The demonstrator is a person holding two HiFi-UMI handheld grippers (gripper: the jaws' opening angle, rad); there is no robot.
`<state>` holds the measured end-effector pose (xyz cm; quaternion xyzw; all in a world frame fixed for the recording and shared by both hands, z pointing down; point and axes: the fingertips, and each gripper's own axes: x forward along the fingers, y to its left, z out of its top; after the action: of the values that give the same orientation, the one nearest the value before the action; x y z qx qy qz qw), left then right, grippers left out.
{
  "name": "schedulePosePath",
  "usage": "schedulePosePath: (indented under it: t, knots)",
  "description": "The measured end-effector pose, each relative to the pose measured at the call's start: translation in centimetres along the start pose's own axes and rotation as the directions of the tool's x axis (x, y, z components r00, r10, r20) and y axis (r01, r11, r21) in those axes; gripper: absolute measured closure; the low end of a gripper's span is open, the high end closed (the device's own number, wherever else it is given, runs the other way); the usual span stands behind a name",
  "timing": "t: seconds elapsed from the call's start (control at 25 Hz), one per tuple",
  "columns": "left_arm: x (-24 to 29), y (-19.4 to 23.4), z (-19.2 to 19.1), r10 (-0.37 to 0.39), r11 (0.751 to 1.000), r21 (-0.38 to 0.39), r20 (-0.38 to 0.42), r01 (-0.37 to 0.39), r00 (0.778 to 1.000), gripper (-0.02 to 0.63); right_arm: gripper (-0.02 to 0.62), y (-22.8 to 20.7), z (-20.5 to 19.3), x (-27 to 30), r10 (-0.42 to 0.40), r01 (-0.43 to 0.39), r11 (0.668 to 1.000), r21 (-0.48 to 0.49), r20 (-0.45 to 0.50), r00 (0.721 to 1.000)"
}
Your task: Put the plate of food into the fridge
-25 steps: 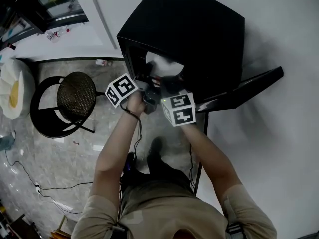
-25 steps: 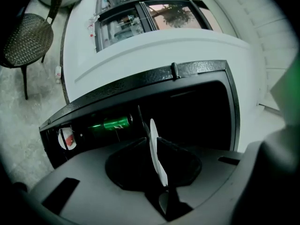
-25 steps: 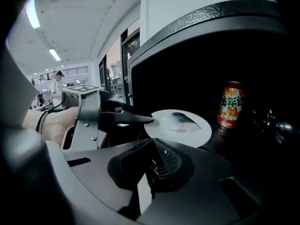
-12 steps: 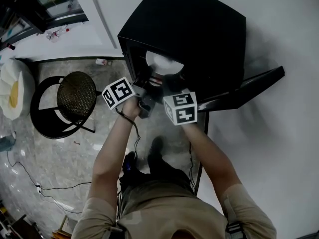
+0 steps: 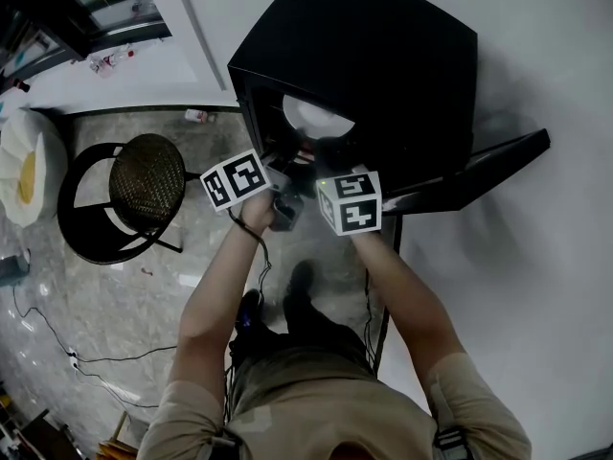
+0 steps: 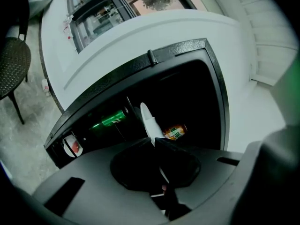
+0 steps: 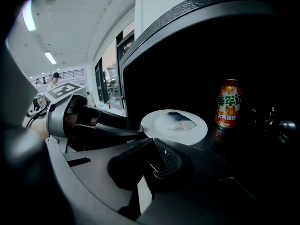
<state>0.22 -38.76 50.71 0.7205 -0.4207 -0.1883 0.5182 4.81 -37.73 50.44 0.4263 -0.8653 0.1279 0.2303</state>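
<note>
Nearest are the person's two arms, reaching out to the black fridge (image 5: 383, 56). Its door (image 5: 479, 166) hangs open on the right. The left gripper (image 6: 153, 140) is pinched shut on the near left rim of the white plate (image 7: 152, 125), and the thin edge of the plate runs right between its jaws. The right gripper (image 7: 152, 144) is just beside it on the right. Its jaws look pressed together with nothing in them, and their tips stop just short of the plate's near edge. The plate is already inside the fridge and looks to be lying flat on the dark shelf. A pale piece of food (image 7: 176, 122) sits in its middle. A little farther in and to the right stands an orange can (image 7: 229, 103), near the plate but not touching it. Behind that it is too dark to see the back of the fridge. Off to the left, out on the floor, is a round chair (image 5: 144, 185), well apart from all this. I think the putting-in step is almost done. Next the left gripper should let go of the rim gently, so the plate does not slide or tip. Then both grippers should pull straight back without bumping the can, and the door needs to be pushed shut.
</note>
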Motion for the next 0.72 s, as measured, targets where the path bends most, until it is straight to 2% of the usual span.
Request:
schedulePosePath:
  t: [0.36, 0.72]
  knots:
    - [1.0, 0.2, 0.6, 0.033, 0.999, 0.031, 0.025, -0.034, 0.999, 0.58, 0.574, -0.9, 0.4, 0.3, 0.003, -0.003, 1.0, 0.015, 0.012, 1.0]
    - [1.9, 0.2, 1.2, 0.045, 0.999, 0.019, 0.046, -0.046, 0.998, 0.586, 0.574, -0.9, 0.5, 0.1, 0.031, -0.032, 0.999, 0.022, 0.016, 0.999]
